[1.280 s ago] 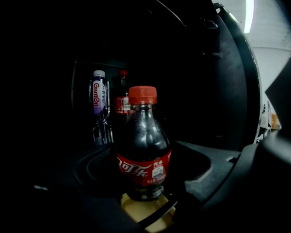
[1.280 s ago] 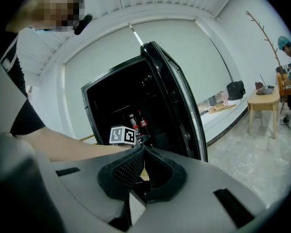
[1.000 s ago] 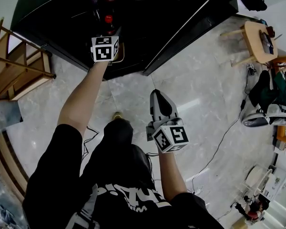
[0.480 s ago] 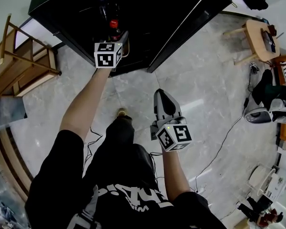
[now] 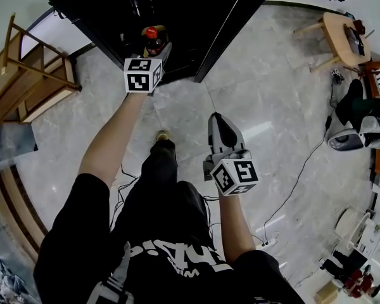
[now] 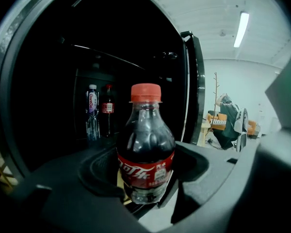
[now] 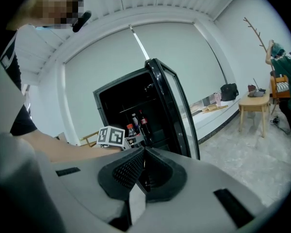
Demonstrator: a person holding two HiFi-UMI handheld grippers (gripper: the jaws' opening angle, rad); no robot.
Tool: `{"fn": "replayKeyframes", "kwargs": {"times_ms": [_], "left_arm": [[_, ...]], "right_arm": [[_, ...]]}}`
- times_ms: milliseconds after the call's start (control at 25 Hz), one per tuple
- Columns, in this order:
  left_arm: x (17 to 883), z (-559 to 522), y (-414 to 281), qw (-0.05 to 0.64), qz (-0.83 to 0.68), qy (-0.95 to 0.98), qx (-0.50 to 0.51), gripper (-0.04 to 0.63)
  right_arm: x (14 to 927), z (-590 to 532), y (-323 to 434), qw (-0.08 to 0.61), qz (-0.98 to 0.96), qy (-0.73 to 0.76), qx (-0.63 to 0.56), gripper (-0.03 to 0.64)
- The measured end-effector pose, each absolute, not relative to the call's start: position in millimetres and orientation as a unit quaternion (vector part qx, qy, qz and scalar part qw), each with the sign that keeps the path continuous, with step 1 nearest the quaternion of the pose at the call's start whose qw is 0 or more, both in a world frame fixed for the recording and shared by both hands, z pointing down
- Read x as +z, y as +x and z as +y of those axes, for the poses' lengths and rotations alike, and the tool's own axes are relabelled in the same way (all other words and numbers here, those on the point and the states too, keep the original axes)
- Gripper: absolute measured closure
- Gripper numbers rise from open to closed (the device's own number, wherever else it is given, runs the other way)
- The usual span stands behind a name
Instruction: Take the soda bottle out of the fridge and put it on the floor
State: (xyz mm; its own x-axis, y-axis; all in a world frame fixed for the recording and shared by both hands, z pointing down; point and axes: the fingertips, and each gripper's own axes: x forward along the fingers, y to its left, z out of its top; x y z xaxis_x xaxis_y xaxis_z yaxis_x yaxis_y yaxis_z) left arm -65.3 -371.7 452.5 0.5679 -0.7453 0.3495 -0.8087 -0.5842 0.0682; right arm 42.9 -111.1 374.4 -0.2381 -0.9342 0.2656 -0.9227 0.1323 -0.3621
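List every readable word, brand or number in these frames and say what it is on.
"可口可乐", partly turned away: red label of the soda bottle.
Small print on that label: too small to read.
Labels on the fridge bottles: too small to read.
White print on the shirt: unreadable.

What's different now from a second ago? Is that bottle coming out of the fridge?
Yes. The left tongs, clamped on the soda bottle throughout, have drawn it back from deep in the fridge to its front edge, toward the person. The right tongs stay shut and empty; the fridge door stays open, with two other bottles still inside.
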Motion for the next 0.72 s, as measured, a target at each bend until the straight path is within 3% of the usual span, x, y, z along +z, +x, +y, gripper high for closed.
{"fn": "replayKeyframes", "kwargs": {"times_ms": [320, 720], "left_arm": [[447, -323, -42, 0.107, -0.411, 0.893, 0.146, 0.288], [498, -279, 0, 0.109, -0.354, 0.915, 0.159, 0.288]], "right_arm": [[368, -73, 64, 0.017, 0.74, -0.634, -0.222, 0.594], [424, -43, 102, 0.014, 0.72, -0.657, -0.223, 0.594]]}}
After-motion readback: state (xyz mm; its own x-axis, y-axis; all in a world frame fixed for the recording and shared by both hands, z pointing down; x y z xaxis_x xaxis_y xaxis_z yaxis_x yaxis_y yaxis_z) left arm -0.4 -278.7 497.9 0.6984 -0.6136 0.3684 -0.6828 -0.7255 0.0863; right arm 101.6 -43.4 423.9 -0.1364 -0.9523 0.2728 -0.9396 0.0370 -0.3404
